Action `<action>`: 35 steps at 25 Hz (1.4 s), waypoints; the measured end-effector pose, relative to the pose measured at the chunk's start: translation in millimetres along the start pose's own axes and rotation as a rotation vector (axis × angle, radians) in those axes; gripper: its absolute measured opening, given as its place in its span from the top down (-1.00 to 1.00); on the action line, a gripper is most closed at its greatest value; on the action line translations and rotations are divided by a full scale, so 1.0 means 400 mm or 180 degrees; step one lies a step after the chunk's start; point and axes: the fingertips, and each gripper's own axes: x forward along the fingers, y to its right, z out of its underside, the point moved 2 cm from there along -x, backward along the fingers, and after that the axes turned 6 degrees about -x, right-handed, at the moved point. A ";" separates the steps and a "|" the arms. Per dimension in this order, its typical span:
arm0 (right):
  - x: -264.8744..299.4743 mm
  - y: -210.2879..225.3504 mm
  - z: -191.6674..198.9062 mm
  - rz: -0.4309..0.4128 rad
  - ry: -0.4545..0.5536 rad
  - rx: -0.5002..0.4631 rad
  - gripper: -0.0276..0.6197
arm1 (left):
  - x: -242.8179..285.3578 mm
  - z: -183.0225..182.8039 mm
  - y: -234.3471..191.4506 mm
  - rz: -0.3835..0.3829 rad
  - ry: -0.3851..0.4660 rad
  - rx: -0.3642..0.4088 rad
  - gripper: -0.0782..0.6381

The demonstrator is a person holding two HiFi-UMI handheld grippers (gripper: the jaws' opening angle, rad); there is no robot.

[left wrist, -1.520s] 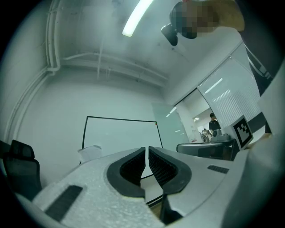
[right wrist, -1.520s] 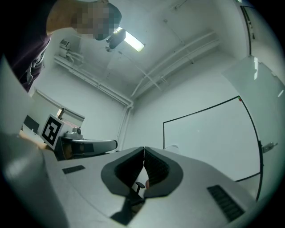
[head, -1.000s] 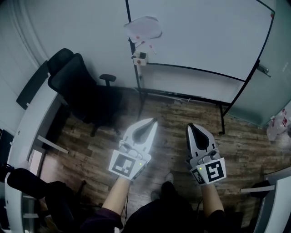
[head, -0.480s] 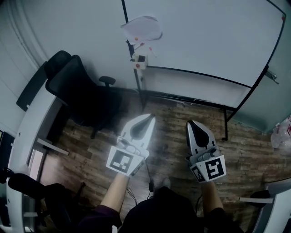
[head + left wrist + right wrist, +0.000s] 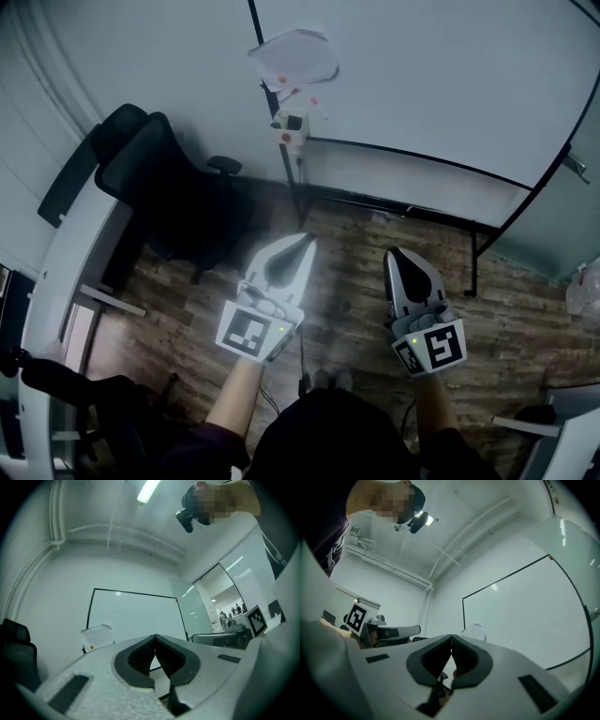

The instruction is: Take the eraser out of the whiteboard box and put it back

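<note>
The whiteboard [image 5: 431, 75] stands on a black frame ahead of me. A small white box [image 5: 291, 125] with a red spot hangs on its left post, under a crumpled white sheet [image 5: 293, 58]. The box is too small to show whether the eraser is in it. My left gripper [image 5: 305, 242] and right gripper [image 5: 392, 253] are held side by side above the wooden floor, both pointing at the board and well short of the box. Both are shut with nothing between the jaws, as the left gripper view [image 5: 154, 637] and the right gripper view [image 5: 451, 637] show.
A black office chair [image 5: 164, 183] stands left of the board's post, beside a white desk [image 5: 66, 253] along the left wall. The board's black foot rail [image 5: 394, 204] crosses the floor ahead. A glass partition and a white plastic bag [image 5: 586, 286] are at the right.
The person has stepped a little closer to the whiteboard, carrying both grippers along. Both grippers stay shut and side by side.
</note>
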 end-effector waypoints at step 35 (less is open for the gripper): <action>0.590 0.082 0.207 0.0037 -0.0190 -0.0037 0.90 | 0.291 0.132 -0.563 0.0090 -0.0023 -0.0137 0.77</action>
